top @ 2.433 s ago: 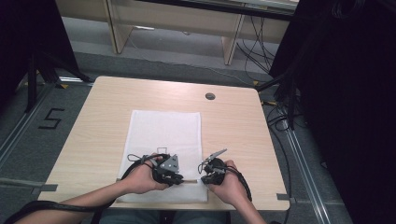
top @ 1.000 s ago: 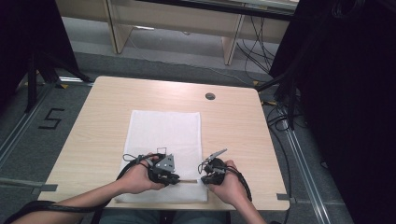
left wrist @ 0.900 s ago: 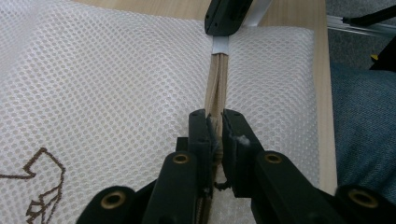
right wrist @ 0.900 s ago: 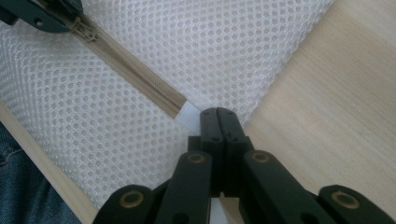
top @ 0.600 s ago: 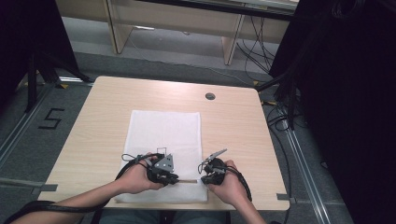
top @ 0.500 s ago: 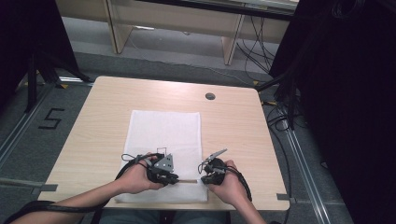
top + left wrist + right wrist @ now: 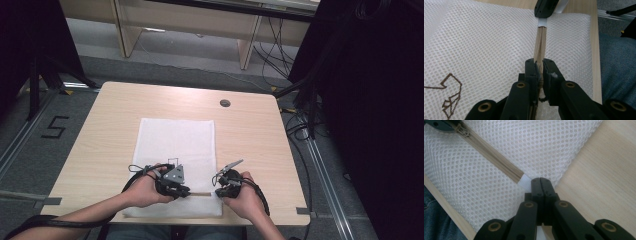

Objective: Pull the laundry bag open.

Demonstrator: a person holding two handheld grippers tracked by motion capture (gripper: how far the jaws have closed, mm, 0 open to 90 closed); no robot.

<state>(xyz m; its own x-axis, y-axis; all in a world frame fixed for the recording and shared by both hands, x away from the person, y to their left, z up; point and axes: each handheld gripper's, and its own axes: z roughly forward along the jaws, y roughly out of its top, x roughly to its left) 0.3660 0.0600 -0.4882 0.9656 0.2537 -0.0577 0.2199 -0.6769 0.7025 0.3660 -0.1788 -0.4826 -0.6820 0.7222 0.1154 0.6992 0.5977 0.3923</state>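
A white mesh bag [image 7: 175,145] lies flat on the wooden table [image 7: 100,130]. A beige zipper [image 7: 202,193] runs along its near edge. My left gripper [image 7: 187,192] is shut on the zipper pull [image 7: 537,72], with the zipper [image 7: 540,40] stretching ahead of its jaws over the mesh bag [image 7: 486,42]. My right gripper [image 7: 217,189] is shut on the bag's edge beside the white tab [image 7: 525,181] at the end of the zipper [image 7: 494,155]. The two grippers face each other along the zipper, a short stretch apart. The left gripper [image 7: 441,125] also shows at the zipper's far end in the right gripper view.
The table has a small round grommet [image 7: 225,103] at the back right. Its near edge [image 7: 446,202] lies close beside the bag. The person's jeans-clad leg [image 7: 616,65] is just beyond that edge. Cables and table legs stand on the floor behind.
The left gripper has shifted slightly left along the zipper since the earliest frame. Over the last second neither hand has moved.
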